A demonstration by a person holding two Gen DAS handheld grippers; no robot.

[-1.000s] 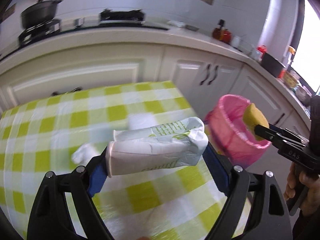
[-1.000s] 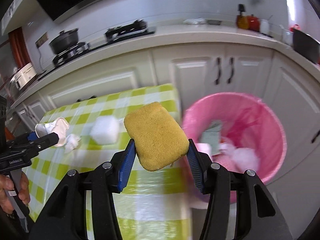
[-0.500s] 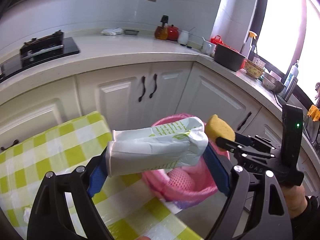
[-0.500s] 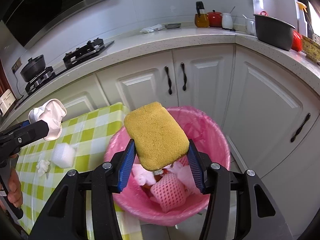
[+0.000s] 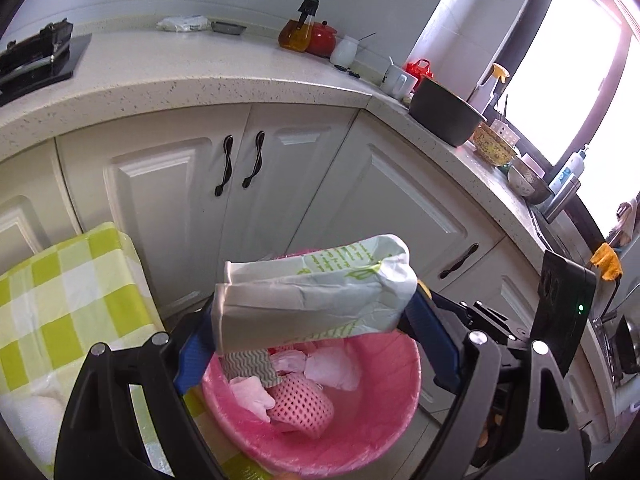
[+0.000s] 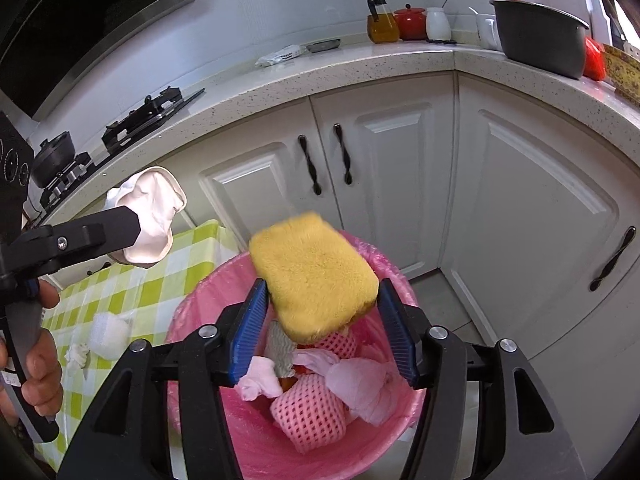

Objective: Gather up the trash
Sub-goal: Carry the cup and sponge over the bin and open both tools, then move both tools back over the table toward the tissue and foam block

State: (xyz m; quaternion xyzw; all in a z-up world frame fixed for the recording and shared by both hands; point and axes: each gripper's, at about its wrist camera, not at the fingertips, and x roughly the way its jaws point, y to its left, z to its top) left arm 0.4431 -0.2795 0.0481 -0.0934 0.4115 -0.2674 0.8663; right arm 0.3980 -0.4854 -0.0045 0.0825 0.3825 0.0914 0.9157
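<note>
The yellow sponge [image 6: 314, 276] hangs over the pink-lined bin [image 6: 192, 304], blurred and tilted between the blue pads of the right gripper [image 6: 322, 328], whose jaws have just been opening; gaps show on both sides, so it looks released and falling rather than held. It reads as light, soft and springy, easily squeezed across its short sides. The crumpled white-and-green paper package [image 5: 316, 292] sits crosswise in the left gripper [image 5: 316, 336], clamped at its two ends with the jaws wide, above the near rim of the same bin. It seems thin, light and crushable, likely to buckle if pinched harder. Already in the bin lie a pink foam net [image 6: 308, 412], tissue wads and a grey patterned scrap. To the left, the bench with the green checked cloth [image 6: 160, 280] still carries a white foam piece [image 6: 108, 334] and a small crumpled tissue [image 6: 76, 356]. The package hides the far part of the bin in the left view, and the bin's floor is covered.
</note>
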